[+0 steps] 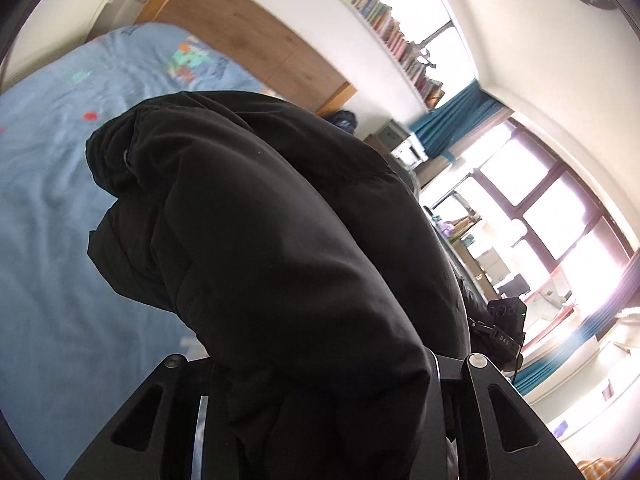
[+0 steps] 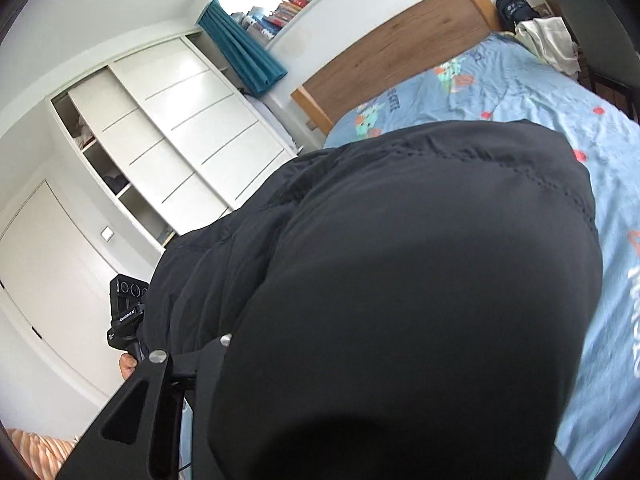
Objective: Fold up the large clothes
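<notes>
A large black padded jacket (image 1: 280, 220) hangs lifted above the blue patterned bed (image 1: 48, 240). It bulges up between the two fingers of my left gripper (image 1: 324, 360), which is shut on a thick fold of it. In the right wrist view the same jacket (image 2: 420, 260) fills most of the picture over the bed (image 2: 560, 92). My right gripper (image 2: 320, 360) is shut on it; only its left finger (image 2: 158, 356) shows, the other is hidden under cloth. Each view shows the other gripper's body at the jacket's far edge, and a hand (image 2: 127, 366) holds the left one.
A wooden headboard (image 2: 400, 40) stands at the bed's far end. A white wardrobe (image 2: 172, 128) lies to the left, and a window (image 1: 560, 220) with teal curtains to the right. A chair with pale clothes (image 2: 548, 40) and a dark bag (image 2: 514, 4) stand beside the bed.
</notes>
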`<state>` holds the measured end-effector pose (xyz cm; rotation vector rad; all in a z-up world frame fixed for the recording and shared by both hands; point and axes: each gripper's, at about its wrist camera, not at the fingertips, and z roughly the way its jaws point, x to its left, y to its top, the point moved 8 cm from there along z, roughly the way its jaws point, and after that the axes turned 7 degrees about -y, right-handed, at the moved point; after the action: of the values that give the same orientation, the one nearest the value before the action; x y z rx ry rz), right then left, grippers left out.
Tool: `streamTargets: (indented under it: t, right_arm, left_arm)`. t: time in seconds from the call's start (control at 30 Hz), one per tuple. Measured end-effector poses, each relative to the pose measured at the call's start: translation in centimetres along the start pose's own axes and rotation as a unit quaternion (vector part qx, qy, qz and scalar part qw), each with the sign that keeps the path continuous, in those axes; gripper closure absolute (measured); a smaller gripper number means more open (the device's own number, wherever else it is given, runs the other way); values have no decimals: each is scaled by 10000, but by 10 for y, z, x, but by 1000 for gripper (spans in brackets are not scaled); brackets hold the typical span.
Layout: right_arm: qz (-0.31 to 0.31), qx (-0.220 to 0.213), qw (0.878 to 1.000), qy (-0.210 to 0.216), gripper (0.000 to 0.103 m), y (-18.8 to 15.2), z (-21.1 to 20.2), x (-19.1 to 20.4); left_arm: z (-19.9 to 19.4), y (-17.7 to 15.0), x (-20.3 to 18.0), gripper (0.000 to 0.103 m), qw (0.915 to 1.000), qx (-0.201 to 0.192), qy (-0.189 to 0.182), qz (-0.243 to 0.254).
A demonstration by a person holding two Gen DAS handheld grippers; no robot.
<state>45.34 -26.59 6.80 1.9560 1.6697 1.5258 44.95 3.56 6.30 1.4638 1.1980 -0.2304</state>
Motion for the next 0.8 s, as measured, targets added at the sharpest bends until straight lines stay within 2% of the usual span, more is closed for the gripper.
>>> streamTargets:
  t: [0.1, 0.13, 0.33, 0.43, 0.5, 0.6, 0.67, 0.77, 0.8]
  right_arm:
    - [127, 243, 9996, -34, 69, -37, -1, -7]
    - [167, 347, 9992, -79, 69, -49, 3, -13]
    - [474, 924, 9938, -390, 69, -115, 18, -56]
    - [595, 1191, 9880, -779, 56, -136, 10, -83]
    - [792, 1406, 9829, -888, 44, -148, 3, -100]
    - [1107, 1559, 9770, -945, 32, -171, -18, -118]
    - [1197, 1531, 9746, -1114, 27, -180, -38, -128]
    - [1354, 1388, 9722, -1315, 27, -187, -72, -142]
    - [1396, 1357, 9689, -1528, 27, -190, -86, -148]
  left_arm:
    - [-5, -30, 26, 72, 9994, 174, 226, -203]
    - [-6, -31, 36, 72, 9990, 219, 277, -263]
    - [-19, -95, 101, 70, 9905, 591, 812, -944]
    - [-43, -120, 136, 58, 9807, 717, 1120, -1433]
    - [-64, -128, 151, 46, 9743, 744, 1358, -1636]
    - [-102, -144, 163, 38, 9659, 631, 1559, -1967]
    - [-128, -151, 167, 37, 9620, 510, 1768, -2018]
    - [-155, -156, 167, 37, 9572, 428, 1977, -2069]
    - [-165, -157, 160, 37, 9557, 454, 2168, -1939]
